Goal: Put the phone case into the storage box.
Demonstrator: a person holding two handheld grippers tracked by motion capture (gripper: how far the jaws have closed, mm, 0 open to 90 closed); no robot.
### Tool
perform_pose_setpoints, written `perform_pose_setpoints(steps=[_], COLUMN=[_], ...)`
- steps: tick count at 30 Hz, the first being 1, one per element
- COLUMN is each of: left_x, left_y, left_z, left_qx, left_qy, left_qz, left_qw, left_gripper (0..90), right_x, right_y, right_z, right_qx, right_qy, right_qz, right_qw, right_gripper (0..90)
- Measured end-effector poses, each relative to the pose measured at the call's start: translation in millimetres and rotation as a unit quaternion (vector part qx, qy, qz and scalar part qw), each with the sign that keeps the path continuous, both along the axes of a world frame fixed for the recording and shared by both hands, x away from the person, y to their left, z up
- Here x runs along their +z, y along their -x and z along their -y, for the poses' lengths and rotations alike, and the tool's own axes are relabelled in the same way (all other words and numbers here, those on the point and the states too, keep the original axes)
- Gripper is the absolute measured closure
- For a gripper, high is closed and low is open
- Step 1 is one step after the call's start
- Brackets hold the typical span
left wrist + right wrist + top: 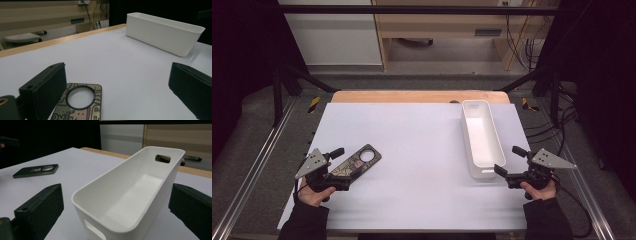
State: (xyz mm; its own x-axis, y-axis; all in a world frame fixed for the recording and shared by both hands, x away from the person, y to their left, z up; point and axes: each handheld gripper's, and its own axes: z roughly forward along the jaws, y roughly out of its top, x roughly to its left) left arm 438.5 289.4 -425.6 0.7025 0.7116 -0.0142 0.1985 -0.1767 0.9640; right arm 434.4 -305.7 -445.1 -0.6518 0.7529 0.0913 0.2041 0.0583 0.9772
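The left tool [333, 166] stands wide apart, gripping nothing, with the flat patterned card [356, 161] lying on the worktop [412, 150] just ahead of its left jaw rather than centred. Closing from here would likely nudge the thin card aside or pinch only 1 edge. The right tool [508, 161], equally wide, straddles the near end of the white bin [482, 137]; a careless squeeze could shove it.
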Motion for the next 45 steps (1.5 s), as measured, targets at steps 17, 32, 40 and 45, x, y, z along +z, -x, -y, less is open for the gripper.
perform_pose_setpoints(steps=[17,32,40,45], left_x=[11.5,30.3,41.5,47.0], left_y=[2.0,-2.4,-9.2,-12.9], left_z=[0.3,4.2,8.6,9.9], left_qx=[-0.001,0.002,-0.002,-0.002], left_qy=[-0.003,-0.017,-0.035,-0.041], left_qz=[-0.001,-0.004,-0.008,-0.009], left_qw=[1.0,0.9998,0.9994,0.9991], left_gripper=[0.9,0.8,0.4,0.4], right_x=[0.3,1.1,1.8,1.4], right_y=[0.2,0.8,1.5,1.3], right_z=[-1.6,-1.9,-1.5,-2.4], right_qx=[0.005,0.007,0.005,0.005], right_qy=[0.005,0.005,0.007,0.009], right_qz=[0.002,0.004,0.007,0.005], right_qw=[1.0,1.0,0.9999,0.9999], right_gripper=[0.3,0.3,0.3,0.3])
